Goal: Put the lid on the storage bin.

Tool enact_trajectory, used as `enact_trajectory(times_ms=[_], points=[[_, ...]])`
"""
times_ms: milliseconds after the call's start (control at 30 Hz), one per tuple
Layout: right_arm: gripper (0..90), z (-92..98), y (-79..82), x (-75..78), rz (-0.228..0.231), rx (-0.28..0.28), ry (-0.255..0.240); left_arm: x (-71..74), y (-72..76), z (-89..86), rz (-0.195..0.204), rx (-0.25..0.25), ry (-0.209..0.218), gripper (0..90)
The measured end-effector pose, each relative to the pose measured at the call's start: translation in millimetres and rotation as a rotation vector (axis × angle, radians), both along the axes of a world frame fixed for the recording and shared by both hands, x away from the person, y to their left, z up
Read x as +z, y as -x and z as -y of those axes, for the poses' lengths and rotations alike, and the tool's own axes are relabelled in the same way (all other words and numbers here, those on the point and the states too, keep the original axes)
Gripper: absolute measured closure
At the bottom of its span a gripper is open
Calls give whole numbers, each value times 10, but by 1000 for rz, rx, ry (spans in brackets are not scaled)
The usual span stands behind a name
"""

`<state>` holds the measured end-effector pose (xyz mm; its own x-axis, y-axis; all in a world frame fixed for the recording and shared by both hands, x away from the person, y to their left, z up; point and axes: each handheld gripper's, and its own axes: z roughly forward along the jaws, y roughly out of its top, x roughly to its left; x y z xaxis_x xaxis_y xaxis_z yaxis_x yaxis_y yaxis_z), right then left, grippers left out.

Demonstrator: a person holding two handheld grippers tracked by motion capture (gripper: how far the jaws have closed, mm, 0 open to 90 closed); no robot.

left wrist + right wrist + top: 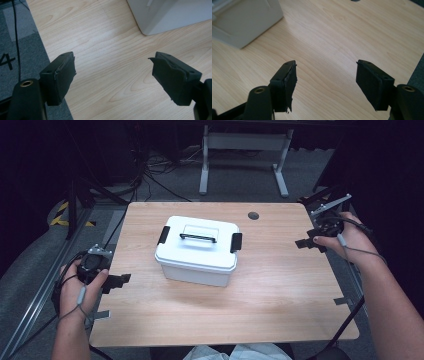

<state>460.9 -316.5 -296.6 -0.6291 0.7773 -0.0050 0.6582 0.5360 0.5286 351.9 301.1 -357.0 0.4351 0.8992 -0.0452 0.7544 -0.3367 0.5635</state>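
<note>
A white plastic box point(198, 251) with a lid, a black carry handle point(198, 238) and a black latch at each end stands in the middle of the wooden table point(280, 290). My left gripper point(122, 280) rests at the table's left edge, pointing toward the box, jaws open and empty. In the left gripper view the gripper point(113, 75) frames bare wood, with a corner of the box point(170, 15) ahead. My right gripper point(303, 243) hovers near the table's right edge, open, nothing between its jaws. In the right gripper view the box point(244, 20) lies ahead of the gripper point(325, 82) at upper left.
A dark round grommet point(253, 215) sits in the tabletop at the back. Behind the table stands a white desk frame point(245, 150) among floor cables. Grey floor with yellow-black tape point(62, 212) lies to the left.
</note>
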Motion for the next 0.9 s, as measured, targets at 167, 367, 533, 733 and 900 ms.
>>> enact_trajectory(times_ms=[167, 367, 533, 733, 900], points=[[338, 88, 2, -247, -20, -11, -15, -43, -12, 13, -15, 2, -4, 196], [330, 81, -2, -469, 2, -22, 5, -64, -37, 52, -25, 2, -7, 198], [325, 51, 47, -619, 22, -36, -19, -85, -59, 100, -35, -2, -18, 199], [325, 0, 86, -869, 18, -48, -60, -141, -98, 173, -54, -16, -20, 200], [325, -46, 88, -986, -8, -52, -58, -188, -135, 225, -66, -21, -36, 199]])
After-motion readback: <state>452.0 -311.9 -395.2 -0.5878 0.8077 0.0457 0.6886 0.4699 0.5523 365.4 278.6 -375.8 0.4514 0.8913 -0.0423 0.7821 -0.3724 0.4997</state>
